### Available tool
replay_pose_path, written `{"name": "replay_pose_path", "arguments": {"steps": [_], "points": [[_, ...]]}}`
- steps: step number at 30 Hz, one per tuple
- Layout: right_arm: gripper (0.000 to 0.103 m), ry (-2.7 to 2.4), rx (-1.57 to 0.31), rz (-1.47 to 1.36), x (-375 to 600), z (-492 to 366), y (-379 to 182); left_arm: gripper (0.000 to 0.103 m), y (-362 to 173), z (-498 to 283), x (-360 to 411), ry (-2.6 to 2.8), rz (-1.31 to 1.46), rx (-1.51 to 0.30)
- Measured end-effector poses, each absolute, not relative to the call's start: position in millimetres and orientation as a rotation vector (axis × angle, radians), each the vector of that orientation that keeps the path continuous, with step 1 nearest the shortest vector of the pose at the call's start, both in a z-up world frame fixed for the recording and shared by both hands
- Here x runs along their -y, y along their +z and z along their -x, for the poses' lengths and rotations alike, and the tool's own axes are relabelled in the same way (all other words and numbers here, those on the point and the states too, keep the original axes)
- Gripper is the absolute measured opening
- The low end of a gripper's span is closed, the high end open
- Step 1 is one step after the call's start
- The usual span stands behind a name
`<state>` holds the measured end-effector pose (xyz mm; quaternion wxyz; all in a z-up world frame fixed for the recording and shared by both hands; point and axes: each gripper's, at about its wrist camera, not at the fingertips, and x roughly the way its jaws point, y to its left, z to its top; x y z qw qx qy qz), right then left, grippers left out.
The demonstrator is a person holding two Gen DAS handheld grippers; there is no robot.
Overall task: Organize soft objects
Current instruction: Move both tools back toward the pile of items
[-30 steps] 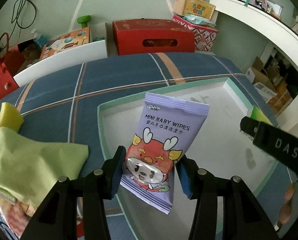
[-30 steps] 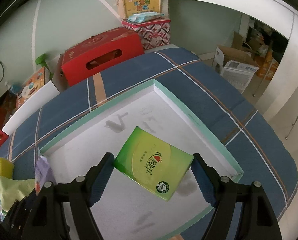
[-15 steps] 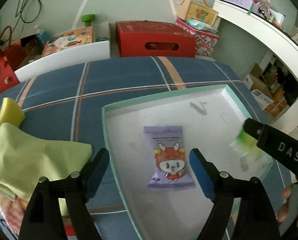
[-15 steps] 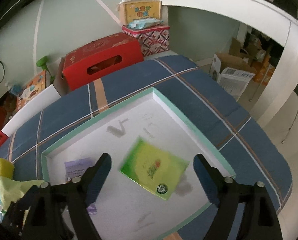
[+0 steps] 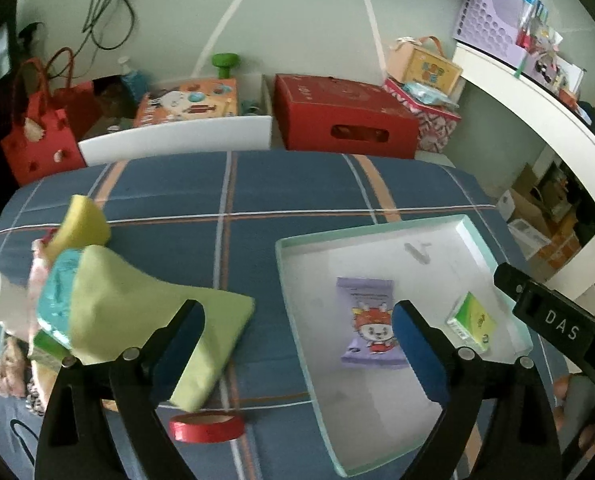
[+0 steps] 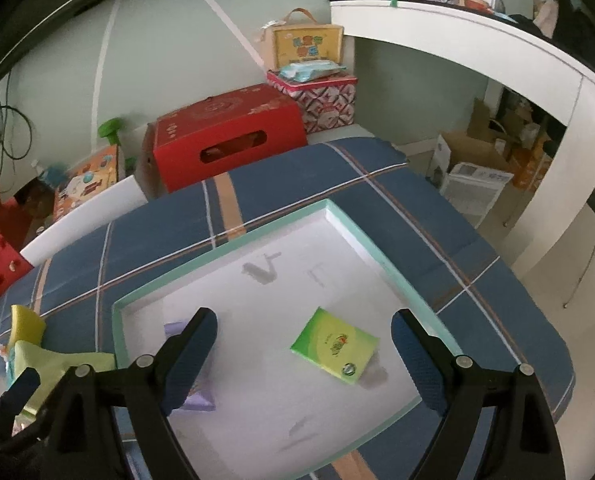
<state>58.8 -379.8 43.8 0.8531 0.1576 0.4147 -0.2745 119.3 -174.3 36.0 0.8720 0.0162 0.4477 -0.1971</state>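
A purple baby wipes pack and a green tissue pack lie flat in the white tray with a mint rim. My left gripper is open and empty, above the tray's left edge. My right gripper is open and empty above the tray; the green tissue pack lies between its fingers, and the wipes pack is partly hidden by its left finger. A light green cloth, a yellow sponge and other soft things sit in a pile at the left.
The table has a blue plaid cloth. A red tape roll lies near the front edge. A red box, a red bag and other boxes stand behind the table. A white shelf is at the right.
Both grippers have opened, let go of the wipes pack and the tissue pack into the tray, and pulled back and up. The left gripper has also shifted left.
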Motion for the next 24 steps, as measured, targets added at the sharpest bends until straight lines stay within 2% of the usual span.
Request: {"name": "replay_pose_path", "arguments": {"steps": [10,24], "points": [[0.091,-0.493,-0.907,-0.338,348,-71,39,0.095,41,-123,106,-0.28,0.001,-0.981],[0.091,-0.233,-0.966,-0.235,250,-97,27,0.095,32,-135,-61,0.069,0.203,-1.0]]}}
